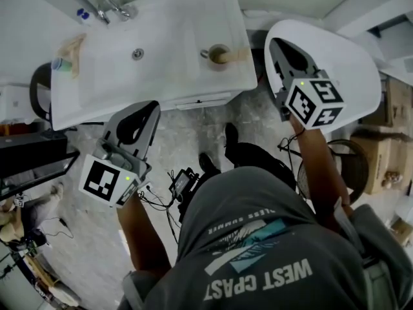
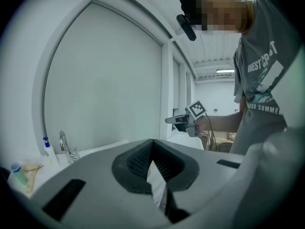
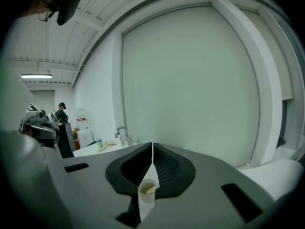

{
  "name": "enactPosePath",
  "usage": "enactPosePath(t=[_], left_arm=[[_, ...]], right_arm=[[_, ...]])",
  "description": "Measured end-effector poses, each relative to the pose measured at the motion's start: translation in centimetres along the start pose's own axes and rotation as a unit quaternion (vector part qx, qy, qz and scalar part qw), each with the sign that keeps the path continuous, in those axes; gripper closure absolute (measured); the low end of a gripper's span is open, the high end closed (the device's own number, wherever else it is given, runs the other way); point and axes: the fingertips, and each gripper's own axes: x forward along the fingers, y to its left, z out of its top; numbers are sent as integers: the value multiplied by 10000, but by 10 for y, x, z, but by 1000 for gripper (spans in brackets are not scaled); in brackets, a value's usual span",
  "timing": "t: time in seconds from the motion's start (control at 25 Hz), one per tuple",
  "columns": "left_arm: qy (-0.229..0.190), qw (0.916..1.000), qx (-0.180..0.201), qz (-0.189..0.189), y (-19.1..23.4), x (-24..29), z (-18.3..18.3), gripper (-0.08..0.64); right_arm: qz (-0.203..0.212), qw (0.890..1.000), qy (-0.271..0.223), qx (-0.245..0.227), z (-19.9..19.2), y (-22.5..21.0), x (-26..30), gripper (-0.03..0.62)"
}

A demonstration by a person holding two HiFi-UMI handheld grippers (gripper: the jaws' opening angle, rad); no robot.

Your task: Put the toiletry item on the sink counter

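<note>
A small cup (image 1: 217, 54) with a tan item leaning in it stands on the right part of the white sink counter (image 1: 97, 102). It also shows in the right gripper view, low beyond the jaws, as the cup (image 3: 147, 190). A tube with a blue-green cap (image 1: 59, 63) lies on a tan cloth (image 1: 72, 46) at the counter's left end. My left gripper (image 1: 153, 106) hangs in front of the counter's front edge, shut and empty. To the right of the counter, my right gripper (image 1: 275, 43) is raised, shut, holding nothing. Neither touches the counter.
A chrome faucet (image 1: 110, 7) and a blue-capped bottle (image 1: 82, 13) stand at the back of the counter, with the basin drain (image 1: 137, 53) between. A white rounded fixture (image 1: 352, 57) lies under the right gripper. Cables (image 1: 181, 183) trail on the floor; cardboard boxes (image 1: 381, 160) stand at right.
</note>
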Motion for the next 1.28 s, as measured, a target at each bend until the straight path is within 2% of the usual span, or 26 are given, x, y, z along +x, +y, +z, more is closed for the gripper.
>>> enactPosePath(t=[0.24, 0.4, 1.28], left_arm=[[-171, 9995, 243, -123, -16, -16, 12, 558], [-229, 9988, 367, -222, -28, -26, 14, 558], [-166, 9977, 437, -496, -61, -47, 5, 558]], right_arm=[[574, 9961, -126, -664, 29, 50, -38, 563], [842, 9925, -135, -876, 37, 76, -62, 563], [637, 9950, -38, -773, 20, 86, -111, 563]])
